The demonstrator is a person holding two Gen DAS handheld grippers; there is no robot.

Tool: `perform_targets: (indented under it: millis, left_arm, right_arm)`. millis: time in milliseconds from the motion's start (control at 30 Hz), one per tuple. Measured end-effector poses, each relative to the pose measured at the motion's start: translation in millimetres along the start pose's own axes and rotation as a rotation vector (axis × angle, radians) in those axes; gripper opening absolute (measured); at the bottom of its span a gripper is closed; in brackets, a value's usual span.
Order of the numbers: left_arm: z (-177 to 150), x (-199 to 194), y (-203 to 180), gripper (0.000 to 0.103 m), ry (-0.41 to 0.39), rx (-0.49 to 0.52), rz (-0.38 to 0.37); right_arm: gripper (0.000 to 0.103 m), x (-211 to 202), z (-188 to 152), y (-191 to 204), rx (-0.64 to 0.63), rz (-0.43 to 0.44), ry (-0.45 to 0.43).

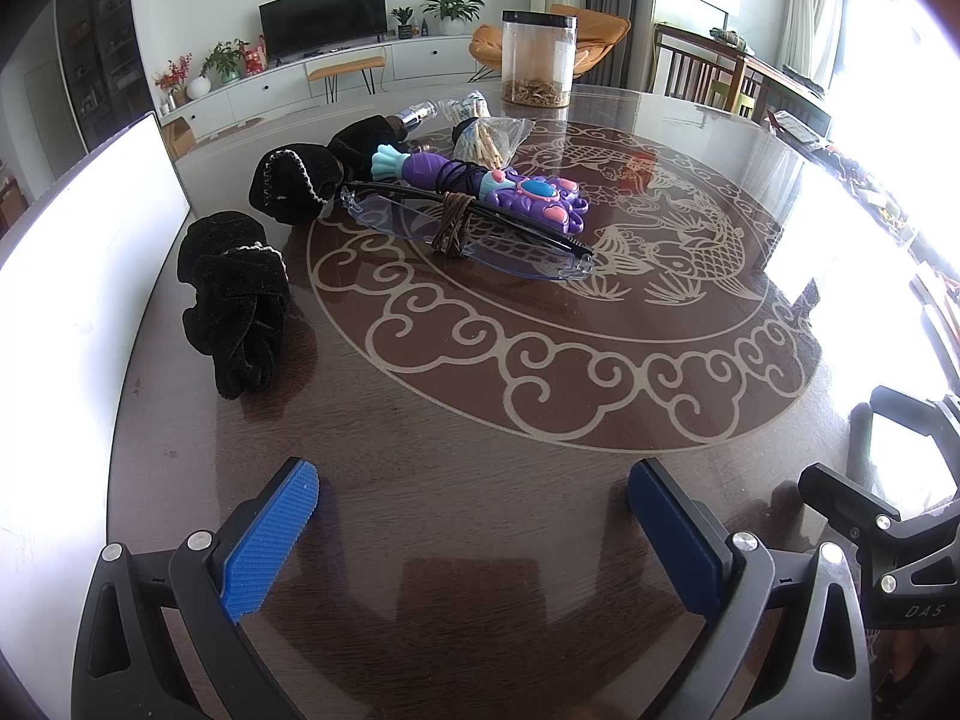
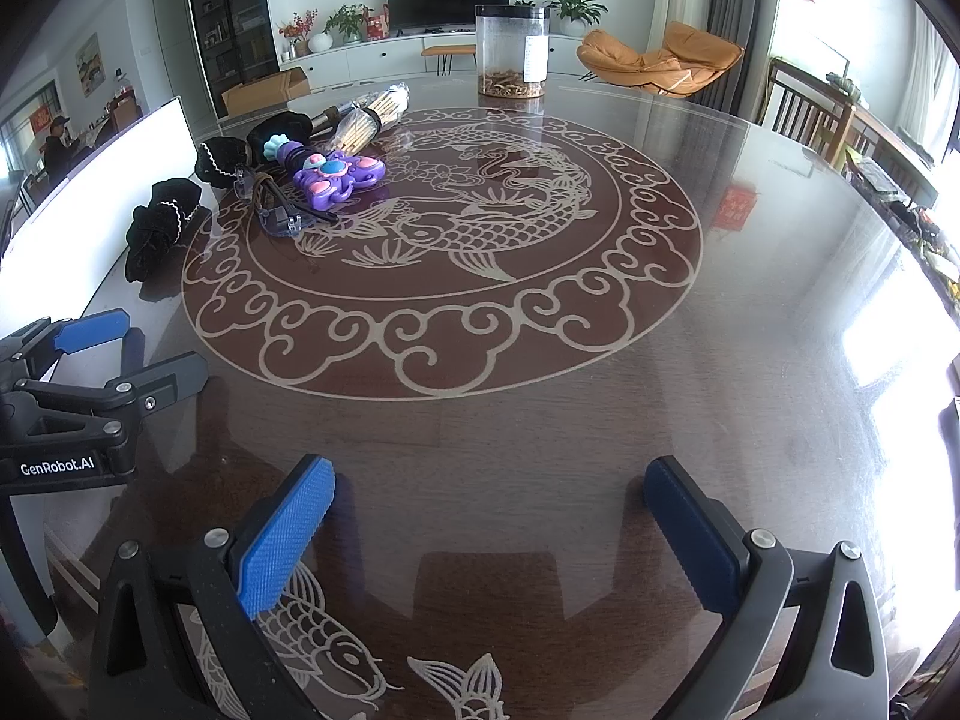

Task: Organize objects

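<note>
Left wrist view: the left gripper (image 1: 474, 510) hovers spread wide and empty, with a crumpled black velvet pouch (image 1: 237, 306) beyond its left finger and clear blue-tinted glasses (image 1: 468, 234) against a purple plastic toy (image 1: 480, 183) straight ahead. Right wrist view: the right gripper (image 2: 489, 513) gapes empty too, that cluster far ahead-left of its fingers, a clear lidded jar (image 2: 512, 51) standing beyond.

We get strong daylight from the right windows, blown out white. Glare washes the glossy table (image 2: 780, 360). Heavy fisheye bending, dark vignetted corners. Focus is sharp, shadows soft.
</note>
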State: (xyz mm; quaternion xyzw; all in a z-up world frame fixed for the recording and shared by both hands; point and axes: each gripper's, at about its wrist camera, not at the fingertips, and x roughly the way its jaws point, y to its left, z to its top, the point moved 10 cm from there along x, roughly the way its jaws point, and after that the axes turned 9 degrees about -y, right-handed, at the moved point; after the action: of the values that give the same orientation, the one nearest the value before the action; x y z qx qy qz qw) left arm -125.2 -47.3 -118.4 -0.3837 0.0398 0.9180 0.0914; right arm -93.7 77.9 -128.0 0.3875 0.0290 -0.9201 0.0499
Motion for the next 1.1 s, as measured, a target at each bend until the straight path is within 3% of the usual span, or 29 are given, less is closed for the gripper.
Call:
perform_targets:
  millis: [367,500,600,767,933,1000,1100]
  left_arm:
    - [0,0,0,0.103,0.002,-0.002,-0.003]
    - [-21,-23,7,0.103,0.027,-0.058,0.015]
    - [-36,-49,12,0.103,-0.014,-0.093,-0.045]
    - [-51,-81,32,0.103,-0.055,-0.037,-0.006]
    - [-57,-88,34,0.103,-0.05,-0.002,-0.005]
    - [-55,-85,29,0.103,-0.053,0.001,-0.014]
    - [-56,-85,18,0.103,-0.057,-0.013,-0.05]
  right_arm:
    - [0.103,0,0,0,0.0,0.0,0.0]
    - [0.103,0,0,0,0.0,0.0,0.0]
    - [0.103,0,0,0,0.0,-0.001,-0.001]
    - [0.103,0,0,0,0.001,0.0,-0.002]
    - [0.103,-2,-3,0,0.0,-0.001,0.0]
    - [0.103,1,1,6,-0.008,0.028,0.015]
    - [0.103,8,32,39,-0.065,0.141,0.01]
